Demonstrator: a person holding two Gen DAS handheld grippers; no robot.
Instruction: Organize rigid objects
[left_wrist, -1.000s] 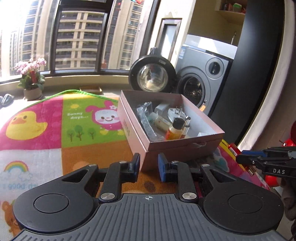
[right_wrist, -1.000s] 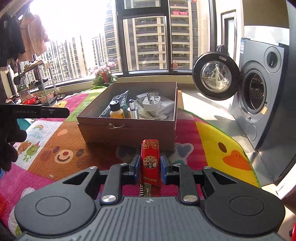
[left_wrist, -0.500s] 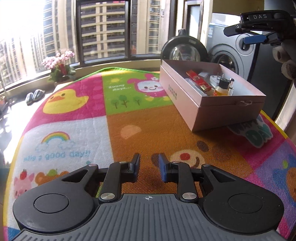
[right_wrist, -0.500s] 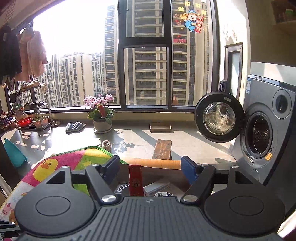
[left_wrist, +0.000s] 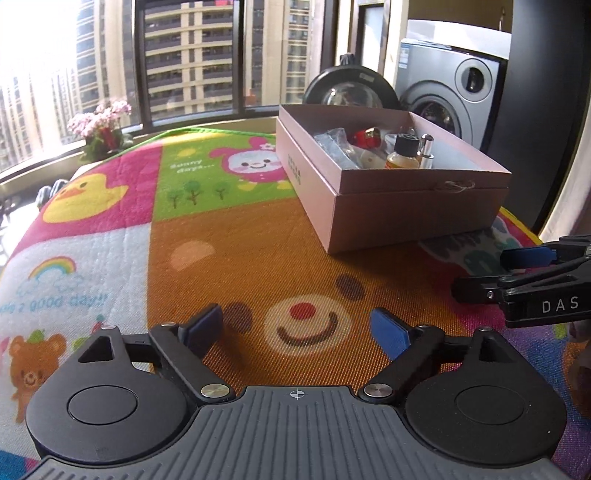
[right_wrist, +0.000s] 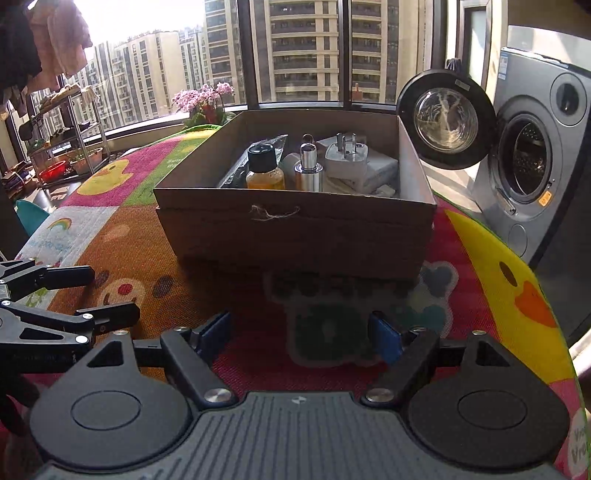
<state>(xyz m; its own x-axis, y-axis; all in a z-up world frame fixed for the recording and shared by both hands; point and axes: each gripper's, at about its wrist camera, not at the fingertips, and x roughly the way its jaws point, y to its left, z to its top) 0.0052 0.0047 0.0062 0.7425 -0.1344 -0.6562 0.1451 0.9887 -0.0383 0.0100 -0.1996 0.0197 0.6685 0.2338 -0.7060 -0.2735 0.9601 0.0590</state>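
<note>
box (right_wrist: 295, 236) long side facing right gripper (right_wrist: 301, 334), both grippers spread, left gripper (left_wrist: 297, 330) empty

Open pink box (left_wrist: 413, 206), items inside

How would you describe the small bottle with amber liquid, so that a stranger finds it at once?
Look at the pink cardboard box on the colourful play mat, in front of the washing machine. Near the box's front wall stands the small bottle. Only it has amber liquid and a black cap; the neighbour beside it is a silver pump bottle.
</note>
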